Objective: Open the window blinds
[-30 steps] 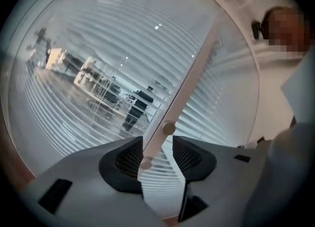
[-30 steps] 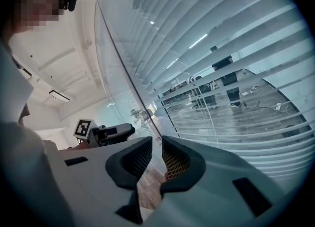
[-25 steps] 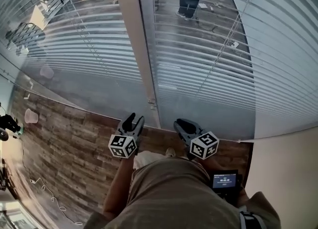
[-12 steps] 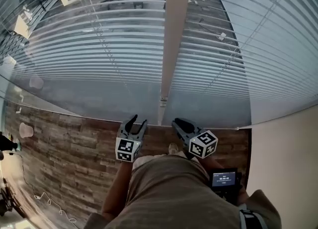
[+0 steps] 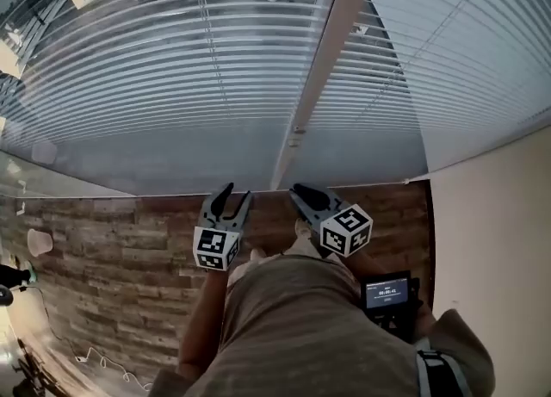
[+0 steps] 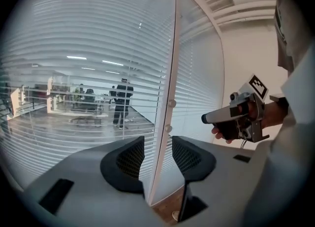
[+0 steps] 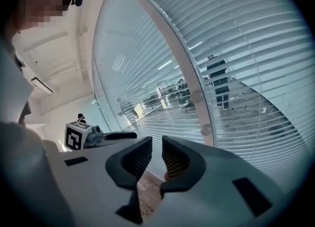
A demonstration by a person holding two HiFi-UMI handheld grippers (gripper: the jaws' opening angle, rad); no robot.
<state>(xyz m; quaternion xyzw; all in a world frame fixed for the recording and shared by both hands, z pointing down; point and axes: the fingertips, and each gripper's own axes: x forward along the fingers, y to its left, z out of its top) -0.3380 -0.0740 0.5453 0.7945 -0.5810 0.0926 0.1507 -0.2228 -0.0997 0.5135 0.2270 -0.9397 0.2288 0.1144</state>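
Note:
Slatted white blinds (image 5: 172, 68) hang lowered behind a glass wall, and more blinds (image 5: 456, 51) hang right of a pale upright post (image 5: 320, 68). Thin cords (image 5: 215, 68) run down across the slats. My left gripper (image 5: 238, 192) points at the foot of the glass just left of the post, open and empty; in the left gripper view (image 6: 157, 140) the post shows through the gap. My right gripper (image 5: 294, 189) points at the post's base, its jaws (image 7: 153, 140) a narrow gap apart with nothing between. Neither touches blinds or cords.
Two round knobs (image 6: 172, 103) sit on the post. The floor is wood plank (image 5: 103, 249), with a white cup (image 5: 39, 240) and a cable (image 5: 95, 356) at the left. A beige wall (image 5: 504, 214) closes the right side. A person (image 6: 121, 100) stands beyond the glass.
The post has slid from left of centre to right of centre in the head view. Both grippers have come closer to the foot of the glass, and the left one has rolled slightly.

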